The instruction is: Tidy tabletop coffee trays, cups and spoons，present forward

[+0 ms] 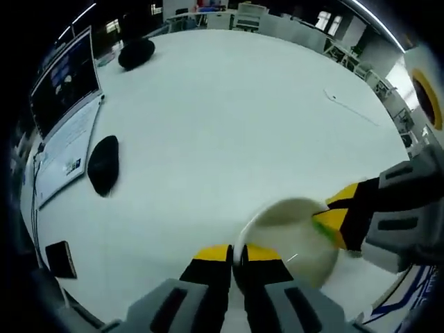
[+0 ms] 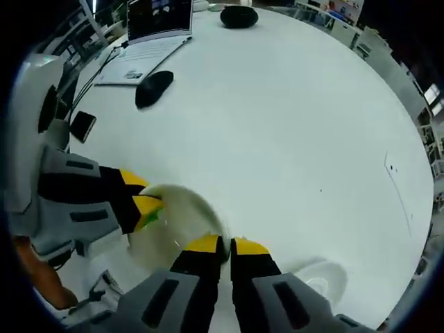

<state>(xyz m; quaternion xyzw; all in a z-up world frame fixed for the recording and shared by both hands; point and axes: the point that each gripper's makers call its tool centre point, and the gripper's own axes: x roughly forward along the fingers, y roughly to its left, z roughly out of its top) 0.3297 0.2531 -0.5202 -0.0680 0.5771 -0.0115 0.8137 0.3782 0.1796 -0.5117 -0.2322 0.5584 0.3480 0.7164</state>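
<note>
A white saucer [image 1: 291,243] hangs just above the white round table [image 1: 229,125], held from two sides. In the left gripper view, my left gripper [image 1: 237,254] is shut on the saucer's near rim. My right gripper [image 1: 331,216] comes in from the right and pinches the opposite rim, with a green patch at its tips. The right gripper view shows the same saucer [image 2: 177,225] with my right gripper [image 2: 225,245] shut on its edge and my left gripper [image 2: 147,202] gripping from the left. A second white dish or cup [image 2: 319,277], blurred, lies on the table [image 2: 291,118] at the lower right.
An open laptop [image 1: 66,118] [image 2: 156,28] sits at the table's edge. Beside it lie a black mouse [image 1: 103,164] [image 2: 154,88], a small dark card [image 1: 60,258] [image 2: 83,125] and, farther off, a black pouch [image 1: 136,53] [image 2: 239,16]. A thin stick [image 1: 350,107] lies far right.
</note>
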